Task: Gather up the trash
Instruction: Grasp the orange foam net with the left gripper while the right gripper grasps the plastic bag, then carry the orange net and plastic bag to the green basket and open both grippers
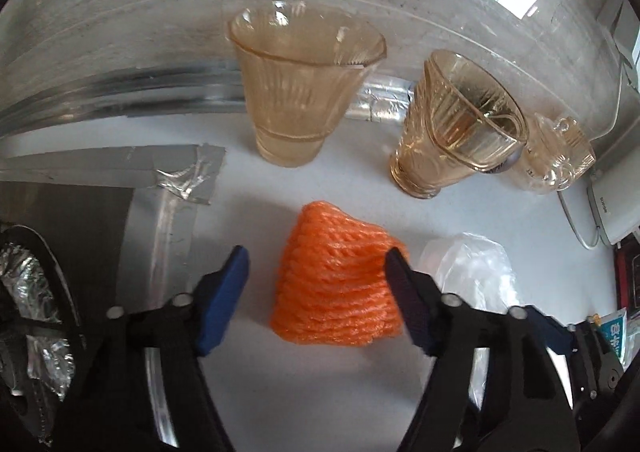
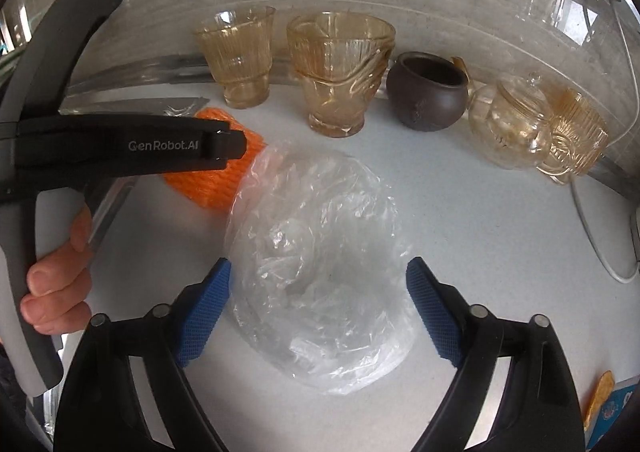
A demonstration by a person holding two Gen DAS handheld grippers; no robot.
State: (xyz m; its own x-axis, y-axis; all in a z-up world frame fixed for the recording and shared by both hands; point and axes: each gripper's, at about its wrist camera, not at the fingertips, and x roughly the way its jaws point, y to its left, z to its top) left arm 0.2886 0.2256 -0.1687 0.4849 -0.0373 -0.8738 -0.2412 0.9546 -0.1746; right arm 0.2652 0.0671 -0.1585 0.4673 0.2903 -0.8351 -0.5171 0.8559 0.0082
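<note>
An orange foam net (image 1: 336, 280) is lying on the white countertop (image 1: 320, 392), sitting between the blue pads of the left gripper (image 1: 316, 280); the jaws are standing apart, the right-side pad looking level with the net's edge, though whether it is touching cannot be told, and the other pad is staying clear of it. Just beside the net, a crumpled clear plastic bag (image 2: 320, 268) is resting on the same surface, with the right gripper (image 2: 320, 292) hovering over it, its jaws apart and spanning the bag's near half without pressing on it. In the right wrist view, a person's hand (image 2: 56, 284) is gripping the grey handle of the left tool at the edge of the picture. Behind the trash, against the grey wall (image 1: 120, 12), amber glass cups are standing in a row: one ribbed tumbler (image 1: 304, 92), then a stack of nested cups (image 1: 452, 124). Further along, a dark brown clay pot (image 2: 426, 94) is sitting upright, next to a small clear glass teapot (image 2: 508, 124) and another amber cup (image 2: 576, 140) tipped on its side.
</note>
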